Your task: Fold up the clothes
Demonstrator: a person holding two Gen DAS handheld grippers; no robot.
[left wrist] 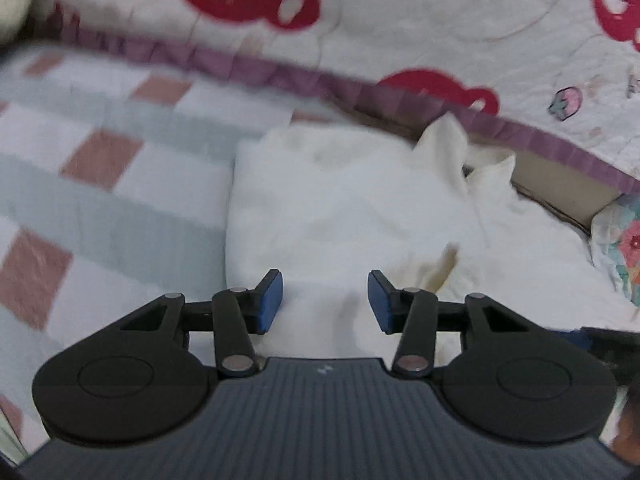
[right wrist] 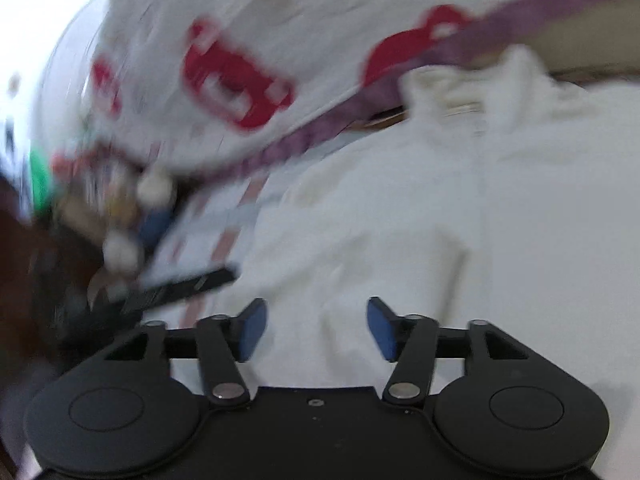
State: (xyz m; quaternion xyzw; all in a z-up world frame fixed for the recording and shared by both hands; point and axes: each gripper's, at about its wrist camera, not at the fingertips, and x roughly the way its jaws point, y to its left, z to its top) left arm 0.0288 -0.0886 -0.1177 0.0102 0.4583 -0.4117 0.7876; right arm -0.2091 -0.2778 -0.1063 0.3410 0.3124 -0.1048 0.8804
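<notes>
A white garment (left wrist: 352, 208) lies partly folded on a checked bed sheet (left wrist: 100, 184), its collar end bunched at the far right. My left gripper (left wrist: 325, 300) is open and empty, just above the garment's near edge. The right wrist view is blurred. It shows the same white garment (right wrist: 460, 208) spread ahead. My right gripper (right wrist: 316, 326) is open and empty over the garment's near part.
A white quilt with red bear prints and a purple trim (left wrist: 360, 20) lies along the far side. A floral cloth (left wrist: 624, 248) sits at the right edge. A dark flat object (right wrist: 184, 284) and blurred toys (right wrist: 120, 200) lie at the left of the right wrist view.
</notes>
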